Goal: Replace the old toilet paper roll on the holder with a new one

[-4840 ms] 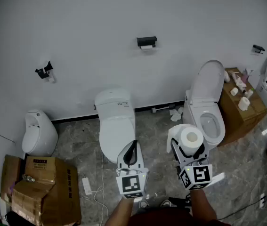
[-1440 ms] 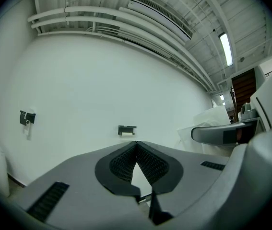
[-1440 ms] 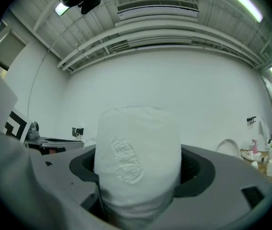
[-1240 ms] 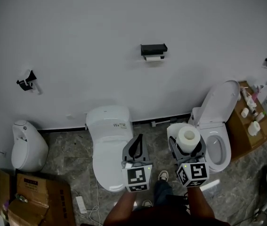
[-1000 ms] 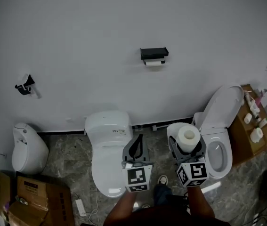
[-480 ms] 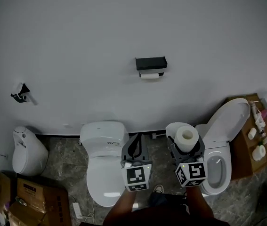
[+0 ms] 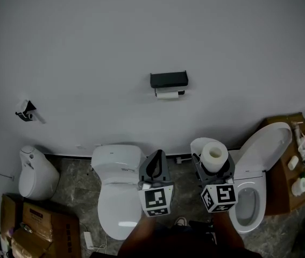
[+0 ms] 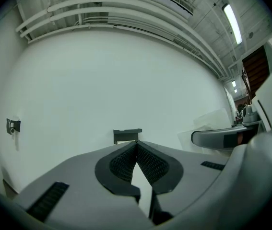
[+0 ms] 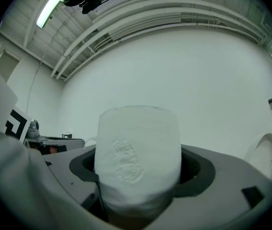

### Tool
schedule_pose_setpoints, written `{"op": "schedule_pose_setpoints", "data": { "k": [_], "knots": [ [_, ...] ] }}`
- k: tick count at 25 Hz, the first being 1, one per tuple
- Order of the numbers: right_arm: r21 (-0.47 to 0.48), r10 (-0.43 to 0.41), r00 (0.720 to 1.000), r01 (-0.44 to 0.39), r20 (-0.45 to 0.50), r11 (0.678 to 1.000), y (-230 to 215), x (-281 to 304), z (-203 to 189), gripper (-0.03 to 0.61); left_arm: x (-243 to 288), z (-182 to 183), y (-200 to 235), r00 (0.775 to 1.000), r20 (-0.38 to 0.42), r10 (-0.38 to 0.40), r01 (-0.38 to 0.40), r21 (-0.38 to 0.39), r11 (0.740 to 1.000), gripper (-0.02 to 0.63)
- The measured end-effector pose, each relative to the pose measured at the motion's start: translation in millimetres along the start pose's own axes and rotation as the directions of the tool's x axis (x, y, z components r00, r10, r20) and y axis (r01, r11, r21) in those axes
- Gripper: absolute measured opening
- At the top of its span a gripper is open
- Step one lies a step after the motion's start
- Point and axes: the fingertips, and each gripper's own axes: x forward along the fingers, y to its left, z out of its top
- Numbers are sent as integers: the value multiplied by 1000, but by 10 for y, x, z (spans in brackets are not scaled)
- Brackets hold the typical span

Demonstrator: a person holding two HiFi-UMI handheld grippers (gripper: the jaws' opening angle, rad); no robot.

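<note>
A black paper holder is fixed to the white wall, with a nearly spent old roll hanging under it. It also shows small in the left gripper view as the holder, straight beyond the jaws. My right gripper is shut on a full new toilet paper roll, which stands upright between the jaws; the new roll fills the right gripper view. My left gripper is shut and holds nothing. Both grippers point level at the wall, below the holder.
A white toilet with its lid down sits under my left gripper. A second toilet with its lid up stands at the right, beside a brown cabinet with small bottles. A urinal and cardboard boxes are at the left.
Both grippers have moved closer to the wall, and the holder has slid lower in the head view, nearer to them. The right gripper keeps the new roll; the left stays shut.
</note>
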Motion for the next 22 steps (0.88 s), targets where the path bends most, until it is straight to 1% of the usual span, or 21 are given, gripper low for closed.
{"op": "schedule_pose_setpoints", "data": {
  "k": [7, 10, 17, 22],
  "knots": [
    [16, 8, 1000, -8, -2, 1000, -181, 150, -43, 393, 196, -23, -86, 1000, -5, 9, -9, 12, 1000, 15],
    [16, 12, 1000, -12, -1, 1000, -215, 243, -59, 393, 284, -66, -75, 1000, -11, 10, -10, 6, 1000, 15],
    [-5, 9, 1000, -9, 6, 1000, -292, 555, -53, 393, 611, -83, 49, 1000, 6, 6, -6, -8, 1000, 15],
    [-25, 4, 1000, -4, 12, 1000, -347, 909, -22, 393, 928, -99, 202, 1000, 15, 6, -5, -16, 1000, 15]
  ]
}}
